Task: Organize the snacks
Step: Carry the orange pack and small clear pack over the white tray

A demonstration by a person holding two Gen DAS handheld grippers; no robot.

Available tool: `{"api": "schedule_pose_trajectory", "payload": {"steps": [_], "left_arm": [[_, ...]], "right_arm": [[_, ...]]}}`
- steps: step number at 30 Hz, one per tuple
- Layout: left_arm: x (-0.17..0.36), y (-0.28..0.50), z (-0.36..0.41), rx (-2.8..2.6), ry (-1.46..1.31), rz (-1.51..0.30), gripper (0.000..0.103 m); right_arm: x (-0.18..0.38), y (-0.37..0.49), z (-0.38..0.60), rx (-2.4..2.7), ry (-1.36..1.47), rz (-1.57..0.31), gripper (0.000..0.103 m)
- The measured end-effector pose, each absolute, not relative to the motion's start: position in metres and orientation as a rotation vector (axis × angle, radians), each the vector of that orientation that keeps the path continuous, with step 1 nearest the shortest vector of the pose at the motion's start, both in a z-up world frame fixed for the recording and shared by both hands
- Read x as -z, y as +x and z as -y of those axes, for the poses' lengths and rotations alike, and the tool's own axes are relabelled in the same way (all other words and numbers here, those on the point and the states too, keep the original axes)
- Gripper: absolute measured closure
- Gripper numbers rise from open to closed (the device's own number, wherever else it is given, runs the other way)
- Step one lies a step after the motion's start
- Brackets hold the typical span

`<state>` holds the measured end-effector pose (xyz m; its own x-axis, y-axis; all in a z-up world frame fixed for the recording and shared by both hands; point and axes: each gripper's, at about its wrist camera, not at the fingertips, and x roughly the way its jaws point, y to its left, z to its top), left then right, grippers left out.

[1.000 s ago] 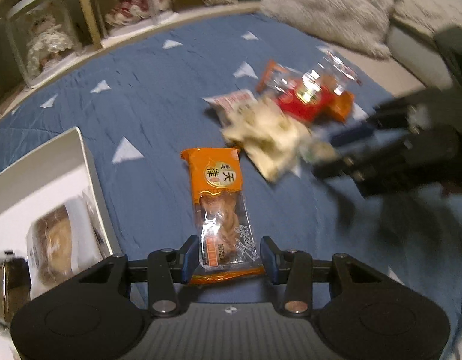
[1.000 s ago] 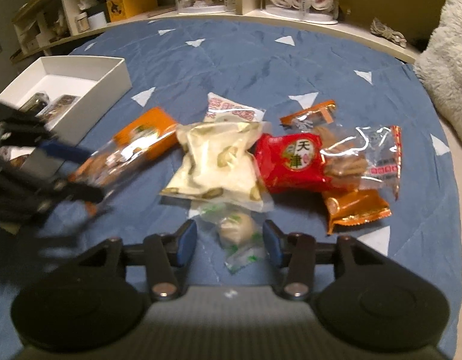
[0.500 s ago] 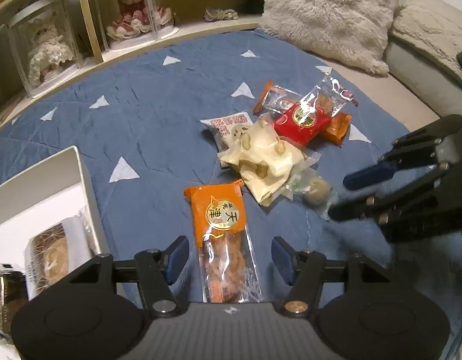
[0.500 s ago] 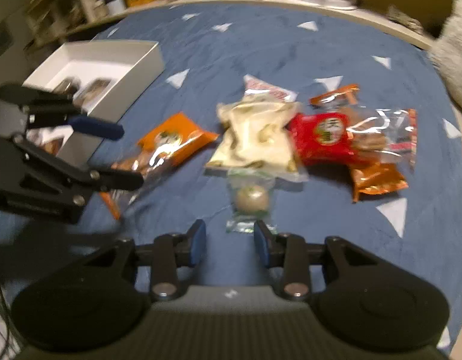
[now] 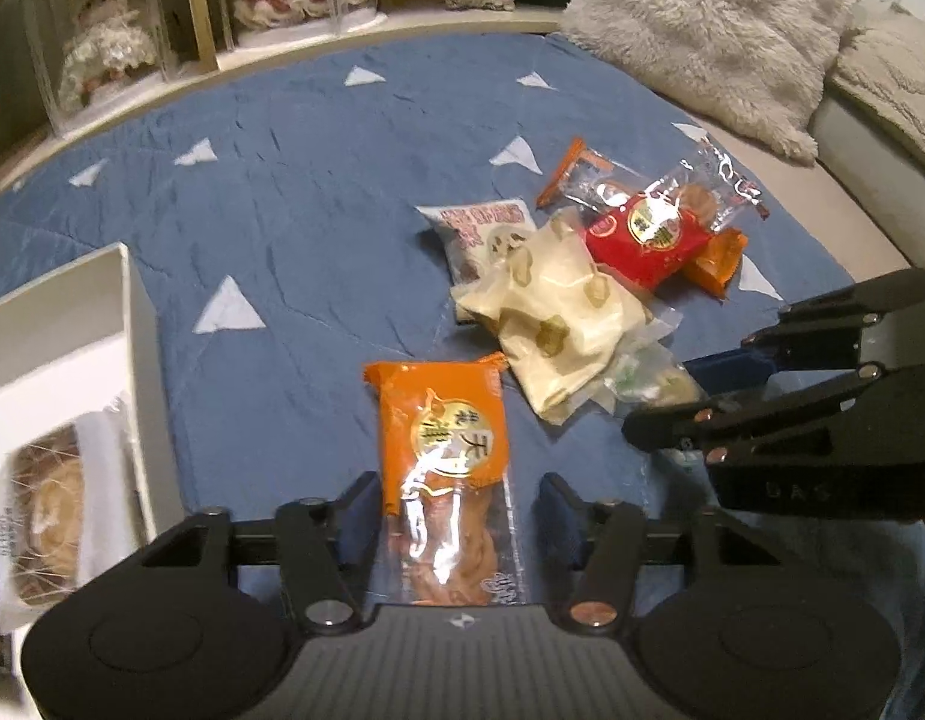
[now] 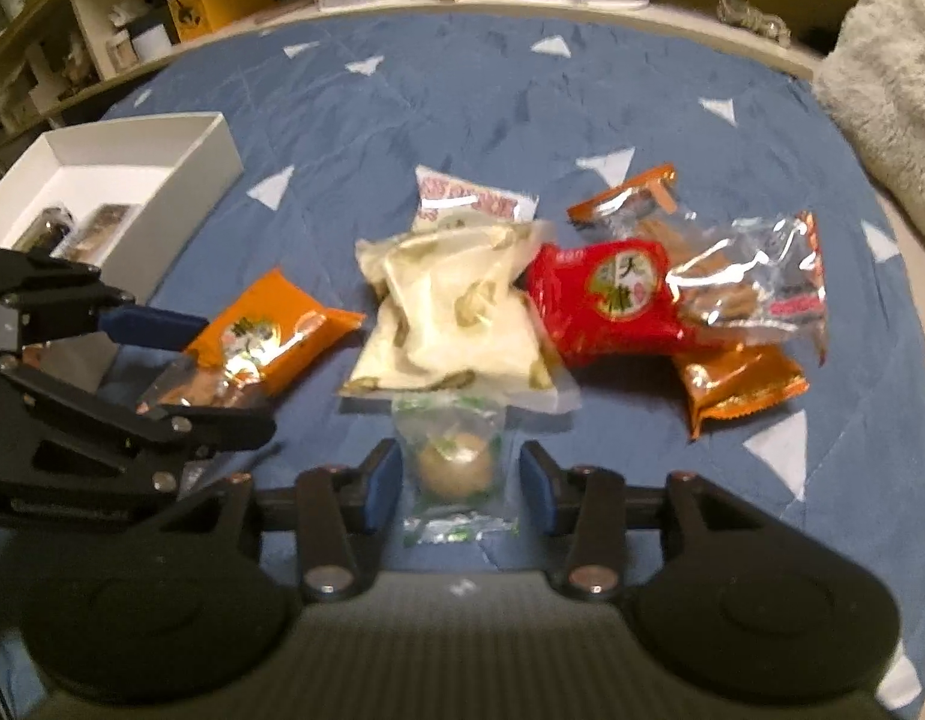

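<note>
Snack packets lie on a blue quilt. My left gripper point(image 5: 456, 525) is open, its fingers either side of the clear end of a long orange twist-snack packet point(image 5: 441, 444), which also shows in the right wrist view point(image 6: 264, 336). My right gripper point(image 6: 460, 480) is open around a small clear packet holding a round brown sweet point(image 6: 456, 468). Beyond it lie a cream packet point(image 6: 450, 318), a red packet point(image 6: 606, 300), a clear packet of biscuits point(image 6: 744, 288) and small orange packets point(image 6: 738, 384). The white box point(image 5: 60, 360) at the left holds a wrapped pastry point(image 5: 48, 498).
A white-and-red packet point(image 6: 462, 204) lies behind the cream one. Shelves with dolls in clear cases point(image 5: 108, 60) line the far edge. A grey fluffy cushion point(image 5: 702, 18) sits at the right. The box also shows in the right wrist view point(image 6: 120, 180).
My left gripper let go of the orange packet, drew back, then came forward around it again. My right gripper moved forward and now straddles the small sweet packet.
</note>
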<state>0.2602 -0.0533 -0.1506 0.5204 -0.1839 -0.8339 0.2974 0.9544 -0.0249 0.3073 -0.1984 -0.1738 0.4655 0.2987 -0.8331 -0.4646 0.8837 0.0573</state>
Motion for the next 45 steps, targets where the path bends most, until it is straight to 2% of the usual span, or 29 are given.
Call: {"api": "schedule_pose_trajectory", "payload": {"steps": [1,6,24,33,45], "left_arm": [[0.151,0.260,0.053,0.287,0.126,-0.982,0.060],[0.146,0.258,0.048,0.298,0.083,-0.980,0.062],[0.068,0.207,0.009,0.253,-0.037,-0.793,0.063],[0.028,0.174,-0.028,0.179,-0.028,-0.706,0.063],[0.011,0.136,-0.104,0.062,-0.044,-0.703,0.063]], "right_arm": [[0.175,0.307,0.199,-0.472,-0.180,-0.985,0.063],[0.171,0.306,0.205,-0.461,-0.111,-0.992,0.067],[0.112,0.257,0.217,-0.389,0.043,-0.870,0.068],[0.087,0.226,0.193,-0.425,0.109,-0.809,0.068],[0.075,0.210,0.143,-0.496,0.145,-0.788,0.068]]}}
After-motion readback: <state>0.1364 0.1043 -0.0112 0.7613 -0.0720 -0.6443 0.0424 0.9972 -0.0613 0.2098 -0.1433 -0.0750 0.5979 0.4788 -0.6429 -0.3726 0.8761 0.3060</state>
